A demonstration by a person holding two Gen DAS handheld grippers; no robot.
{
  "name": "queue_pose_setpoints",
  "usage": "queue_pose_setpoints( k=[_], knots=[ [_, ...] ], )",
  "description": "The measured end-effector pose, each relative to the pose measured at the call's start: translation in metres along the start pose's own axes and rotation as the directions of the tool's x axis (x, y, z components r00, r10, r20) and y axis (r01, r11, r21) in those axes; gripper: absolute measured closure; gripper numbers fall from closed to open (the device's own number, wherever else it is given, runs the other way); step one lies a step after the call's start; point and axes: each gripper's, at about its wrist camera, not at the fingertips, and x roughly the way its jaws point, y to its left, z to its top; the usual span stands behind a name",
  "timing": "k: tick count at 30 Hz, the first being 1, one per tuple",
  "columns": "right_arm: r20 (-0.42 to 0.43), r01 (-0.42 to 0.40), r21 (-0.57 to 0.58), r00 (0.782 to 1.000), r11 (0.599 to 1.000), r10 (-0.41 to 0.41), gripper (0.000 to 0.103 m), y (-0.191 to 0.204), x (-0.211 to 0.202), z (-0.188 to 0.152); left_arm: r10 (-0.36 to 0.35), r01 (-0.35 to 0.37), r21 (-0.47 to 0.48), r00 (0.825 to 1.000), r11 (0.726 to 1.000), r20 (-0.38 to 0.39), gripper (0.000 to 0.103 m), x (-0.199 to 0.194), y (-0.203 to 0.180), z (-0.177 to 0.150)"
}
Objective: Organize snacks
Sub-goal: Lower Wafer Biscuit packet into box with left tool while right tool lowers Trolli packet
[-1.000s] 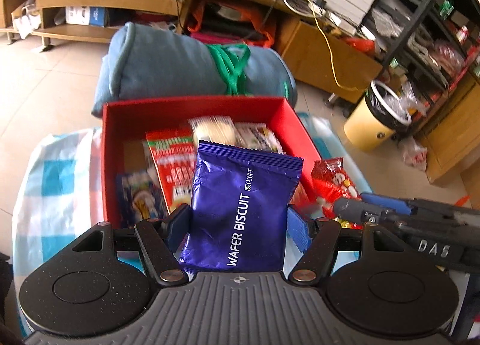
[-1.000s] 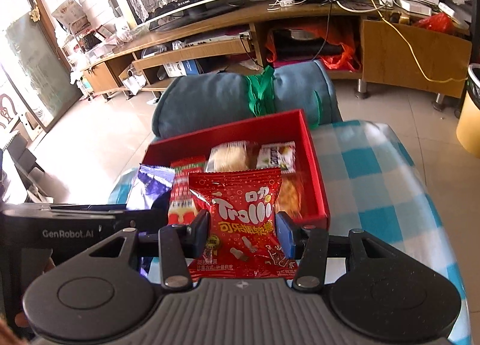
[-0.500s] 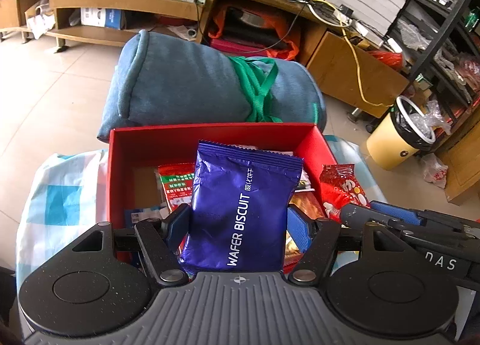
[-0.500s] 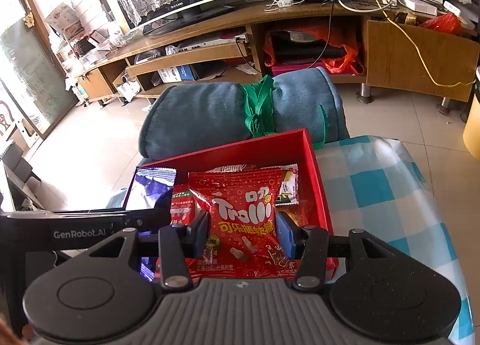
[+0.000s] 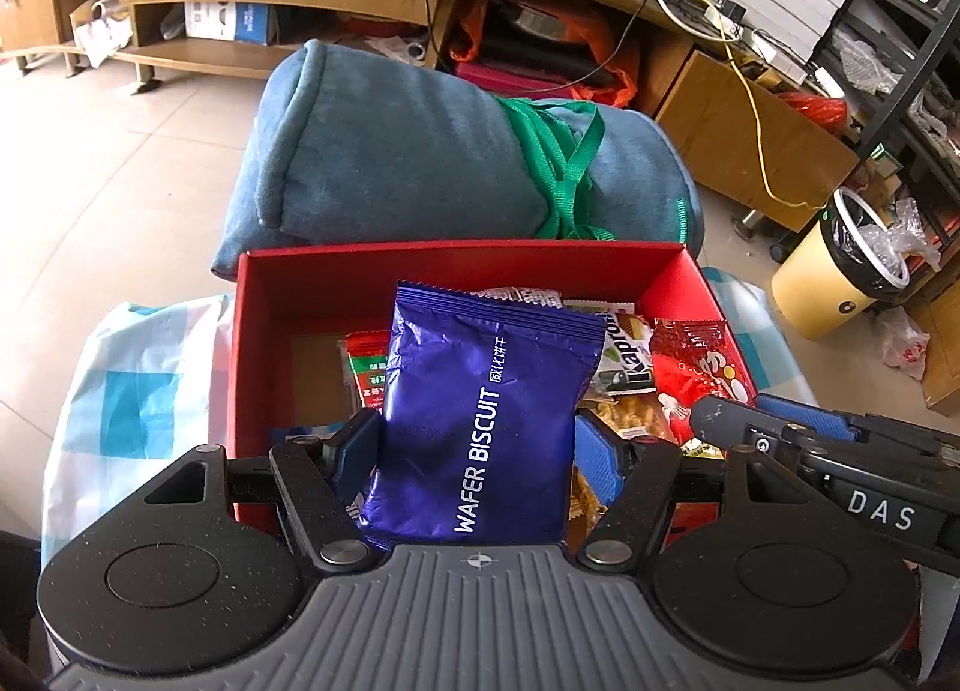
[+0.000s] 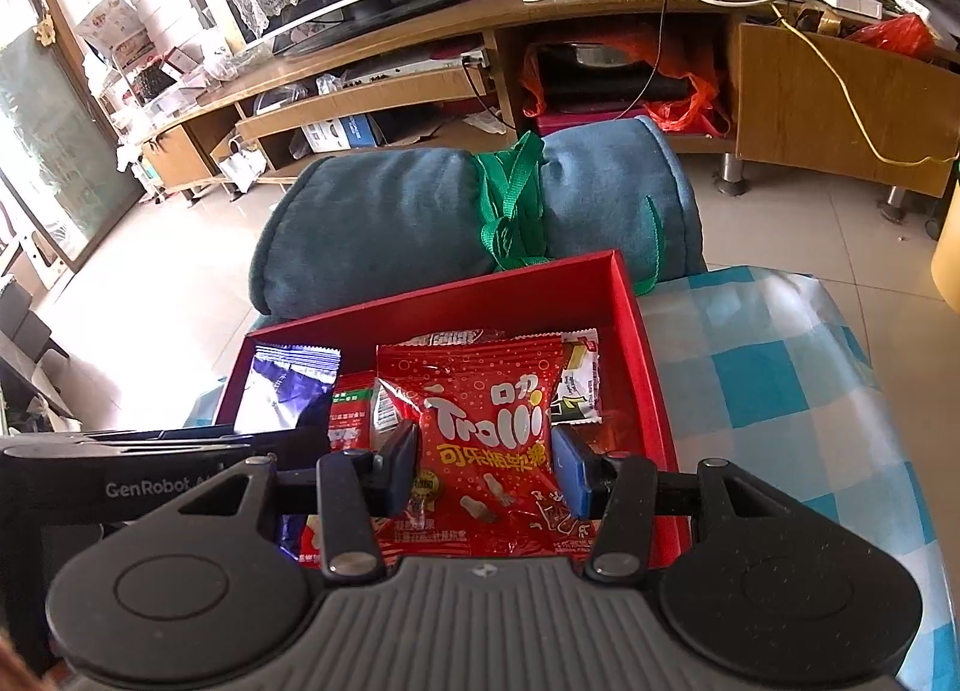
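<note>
A purple wafer biscuit packet [image 5: 480,421] is being gripped by the left tongs [image 5: 477,451], its sides pinched between the blue pads, its long axis running forward along the fingers with the crimped top edge farthest out. A red Trolli gummy packet [image 6: 486,439] is being clenched the same way by the right tongs [image 6: 485,466]. Both packets are being held above the red box [image 5: 258,331], which is sitting on a desk covered by a blue-and-white checked cloth [image 6: 780,367], with a rolled blue blanket [image 5: 420,150] just beyond its far wall.

The deciding relation is being set by what lies below and ahead of each pair of tongs. A bare patch of box floor [image 5: 312,367] is being left open toward the left wall, down and to the left of the wafer packet, so the left hand is judged the nearer one to it. Under the Trolli packet the box is already being filled by other snacks, among them a Kapron packet [image 5: 630,361], so that packet will probably be laid on top of them.
</note>
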Motion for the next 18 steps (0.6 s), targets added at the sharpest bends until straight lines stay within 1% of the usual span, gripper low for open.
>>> queue_pose_setpoints(
  k=[6, 18],
  knots=[
    [-0.013, 0.023, -0.005, 1.000, 1.000, -0.023, 0.060, 0.000, 0.009, 0.000, 0.015, -0.015, 0.001, 1.000, 1.000, -0.006, 0.029, 0.005, 0.000, 0.000],
    [-0.027, 0.034, -0.018, 0.999, 0.999, -0.034, 0.060, 0.002, 0.017, -0.002, 0.031, -0.031, -0.003, 0.999, 1.000, -0.022, 0.029, 0.012, 0.001, -0.002]
  ],
)
